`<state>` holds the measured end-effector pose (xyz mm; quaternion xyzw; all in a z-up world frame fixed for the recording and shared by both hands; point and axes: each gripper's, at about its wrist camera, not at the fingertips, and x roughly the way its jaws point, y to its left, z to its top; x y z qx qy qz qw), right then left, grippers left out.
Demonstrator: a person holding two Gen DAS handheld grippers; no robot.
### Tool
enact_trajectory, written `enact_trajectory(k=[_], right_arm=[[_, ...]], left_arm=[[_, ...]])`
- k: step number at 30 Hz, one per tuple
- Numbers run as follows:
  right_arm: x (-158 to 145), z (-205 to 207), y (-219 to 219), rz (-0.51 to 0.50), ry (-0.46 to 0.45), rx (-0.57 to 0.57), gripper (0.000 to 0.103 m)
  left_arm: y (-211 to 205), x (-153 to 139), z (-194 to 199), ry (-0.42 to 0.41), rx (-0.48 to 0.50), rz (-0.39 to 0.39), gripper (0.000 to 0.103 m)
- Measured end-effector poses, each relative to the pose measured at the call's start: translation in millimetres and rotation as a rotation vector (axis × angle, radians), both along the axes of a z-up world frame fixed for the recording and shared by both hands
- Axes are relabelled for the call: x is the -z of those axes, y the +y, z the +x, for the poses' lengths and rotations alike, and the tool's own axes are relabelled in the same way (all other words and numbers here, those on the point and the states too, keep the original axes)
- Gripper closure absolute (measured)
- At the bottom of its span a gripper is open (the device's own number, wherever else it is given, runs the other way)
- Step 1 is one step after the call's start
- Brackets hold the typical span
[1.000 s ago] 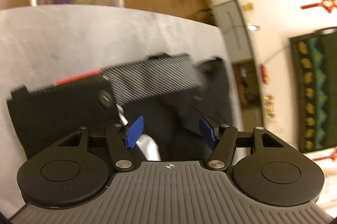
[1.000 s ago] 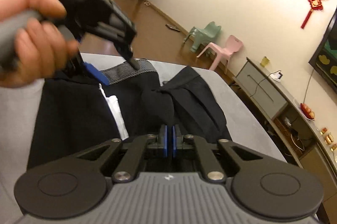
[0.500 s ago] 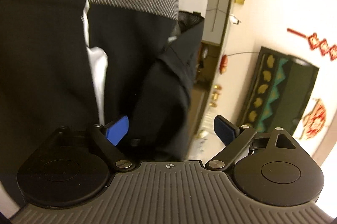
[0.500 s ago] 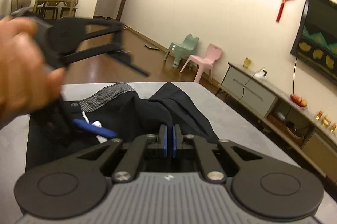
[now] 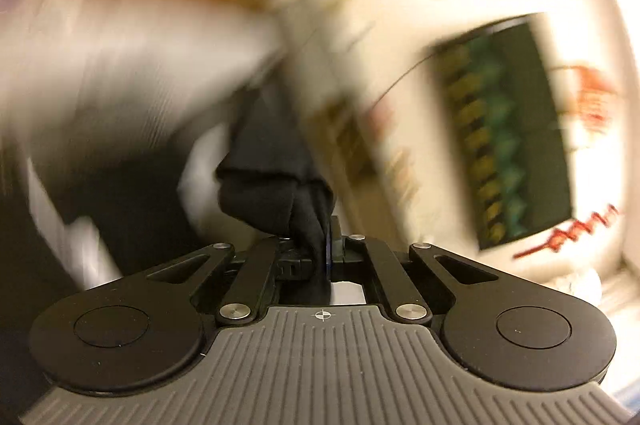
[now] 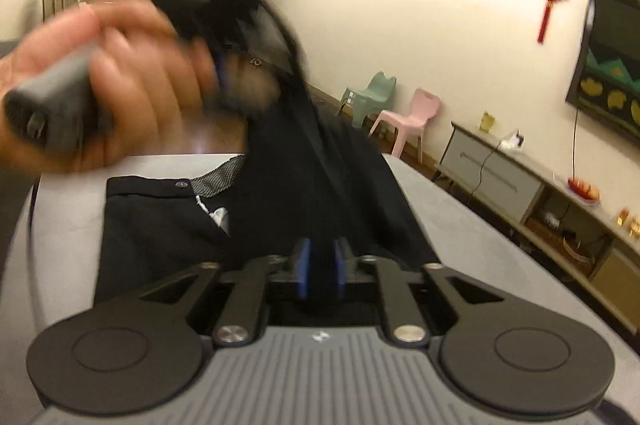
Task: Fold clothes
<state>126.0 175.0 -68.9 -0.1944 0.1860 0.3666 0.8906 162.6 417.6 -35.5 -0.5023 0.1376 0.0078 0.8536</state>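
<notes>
Hard to see: my left wrist view is smeared; only the cloth at the jaws reads clearly.
Left gripper (image 5: 326, 245): clamped tight on a bunched fold of the black trousers (image 6: 168, 225).
Right gripper (image 6: 320, 267): jaws parting, dark cloth between the blue pads.
Trousers: waistband flat on the grey table (image 6: 500, 257), one part lifted by my left hand (image 6: 120, 97).

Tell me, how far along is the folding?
Barely started. The black trousers lie unfolded on the grey table. In hand: the left gripper has pinched a bunch of cloth and lifts it; the right gripper is opening, cloth between its fingers. All folds remain.
</notes>
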Motion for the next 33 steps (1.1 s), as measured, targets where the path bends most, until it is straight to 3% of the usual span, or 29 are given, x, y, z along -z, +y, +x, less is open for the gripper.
enact_trajectory(k=[2,3,6,8,11,16,20,23,27,29,30,31,32,33], right_arm=[[-2,2,-30,0.013,0.067,0.048,0.068],[0,6,-49,0.021,0.115,0.085,0.064],[16,13,-103,0.036,0.23,0.236,0.064],[23,16,-138,0.042,0.278,0.358,0.063],[28,19,-185,0.077,0.345,0.532,0.058],[25,30,-244,0.234,0.441,0.706,0.047],[29,39,-252,0.199,0.386,0.758,0.041],[36,55,-224,0.064,0.295,0.682,0.039],[49,80,-190,-0.153,0.155,0.587,0.033],[57,93,-177,-0.259,0.094,0.557,0.045],[61,100,-170,-0.311,0.064,0.541,0.072],[64,106,-166,-0.354,0.04,0.528,0.093],[59,107,-169,-0.356,0.035,0.528,0.103],[48,102,-173,-0.337,0.01,0.531,0.102]], left_arm=[[15,-12,-20,-0.014,-0.088,0.146,0.103],[27,3,-18,0.054,-0.09,0.11,0.103],[49,58,-8,0.257,-0.051,-0.109,0.103],[52,72,-5,0.316,-0.047,-0.172,0.103],[49,73,-5,0.328,-0.054,-0.207,0.092],[38,59,1,0.31,-0.067,-0.213,0.078],[43,47,-13,0.313,-0.151,-0.188,0.069],[48,41,-23,0.301,-0.185,-0.196,0.062],[44,32,-26,0.283,-0.16,-0.168,0.06],[41,26,-23,0.277,-0.144,-0.154,0.06],[39,24,-21,0.274,-0.137,-0.148,0.06],[40,23,-20,0.272,-0.136,-0.141,0.06],[39,21,-20,0.272,-0.143,-0.131,0.06],[39,17,-21,0.277,-0.16,-0.117,0.061]])
